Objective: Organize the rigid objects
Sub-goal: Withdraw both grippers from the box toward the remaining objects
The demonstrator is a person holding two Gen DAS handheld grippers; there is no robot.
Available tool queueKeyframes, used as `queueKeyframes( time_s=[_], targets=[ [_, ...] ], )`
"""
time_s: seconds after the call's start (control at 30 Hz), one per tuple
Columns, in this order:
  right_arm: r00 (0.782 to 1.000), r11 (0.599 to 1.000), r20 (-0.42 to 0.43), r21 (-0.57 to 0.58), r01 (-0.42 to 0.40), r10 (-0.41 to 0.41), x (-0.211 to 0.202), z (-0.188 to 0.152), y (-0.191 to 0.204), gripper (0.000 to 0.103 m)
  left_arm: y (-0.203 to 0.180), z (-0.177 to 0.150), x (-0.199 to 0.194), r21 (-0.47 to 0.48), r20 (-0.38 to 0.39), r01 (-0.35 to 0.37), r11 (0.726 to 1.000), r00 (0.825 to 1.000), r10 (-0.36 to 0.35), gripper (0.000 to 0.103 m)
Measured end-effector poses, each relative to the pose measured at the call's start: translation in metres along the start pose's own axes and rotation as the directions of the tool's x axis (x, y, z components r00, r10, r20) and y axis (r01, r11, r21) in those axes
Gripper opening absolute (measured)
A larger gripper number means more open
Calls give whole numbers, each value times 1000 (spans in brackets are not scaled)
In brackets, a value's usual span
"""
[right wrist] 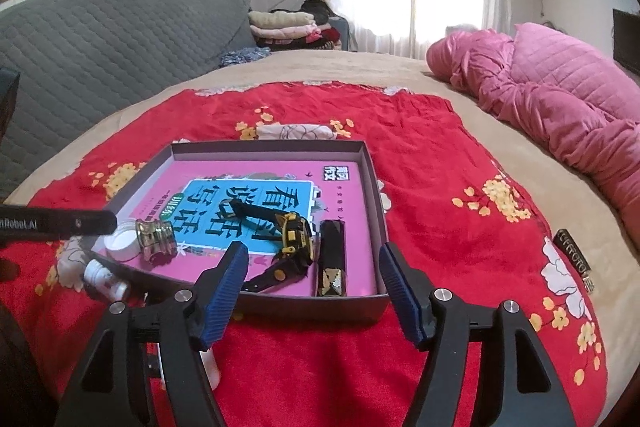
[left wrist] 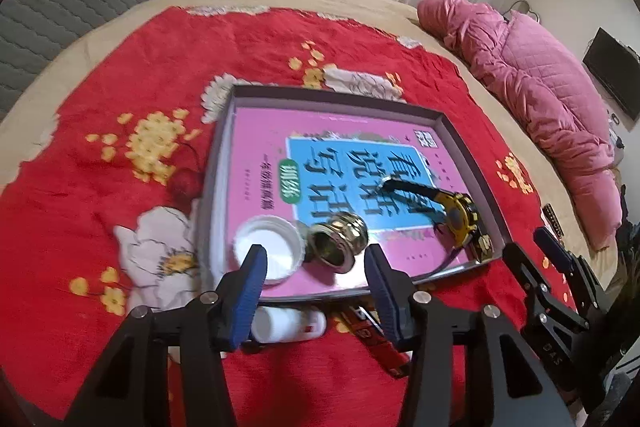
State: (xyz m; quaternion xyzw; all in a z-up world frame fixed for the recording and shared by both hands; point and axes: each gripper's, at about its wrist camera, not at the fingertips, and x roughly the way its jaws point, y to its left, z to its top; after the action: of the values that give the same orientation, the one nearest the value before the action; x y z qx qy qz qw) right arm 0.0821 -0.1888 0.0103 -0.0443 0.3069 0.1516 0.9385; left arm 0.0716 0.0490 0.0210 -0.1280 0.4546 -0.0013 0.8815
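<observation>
The book [right wrist: 256, 199] cover reads "看", the black bar [right wrist: 60, 225] "Robot.AI".

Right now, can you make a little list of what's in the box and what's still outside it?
box: shallow grey tray on the red flowered blanket
lining: pink book
inside: white lid, gold knob, yellow-black watch, black-gold case
outside: white bottle, dark tag
left hand-held gripper: open, empty
right hand-held gripper: open, empty

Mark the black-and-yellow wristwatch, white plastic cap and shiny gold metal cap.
black-and-yellow wristwatch [left wrist: 460, 217], left wrist view, on its case.
white plastic cap [left wrist: 266, 249], left wrist view, inner floor.
shiny gold metal cap [right wrist: 155, 239], right wrist view, ribbed side.
</observation>
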Motion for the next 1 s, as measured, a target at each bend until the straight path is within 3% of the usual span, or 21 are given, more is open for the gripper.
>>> queueKeyframes(
  time_s=[0.5,1.0],
  targets=[
    [999,999,17,-35,-31,32,-21,-4,12,73,27,-2,-28,-14,44,-33,999,998,34,51],
    [998,998,-28,-30,-64,63,-34,-14,16,73,39,-29,-32,19,-1,-43,999,999,43,51]
  ],
)
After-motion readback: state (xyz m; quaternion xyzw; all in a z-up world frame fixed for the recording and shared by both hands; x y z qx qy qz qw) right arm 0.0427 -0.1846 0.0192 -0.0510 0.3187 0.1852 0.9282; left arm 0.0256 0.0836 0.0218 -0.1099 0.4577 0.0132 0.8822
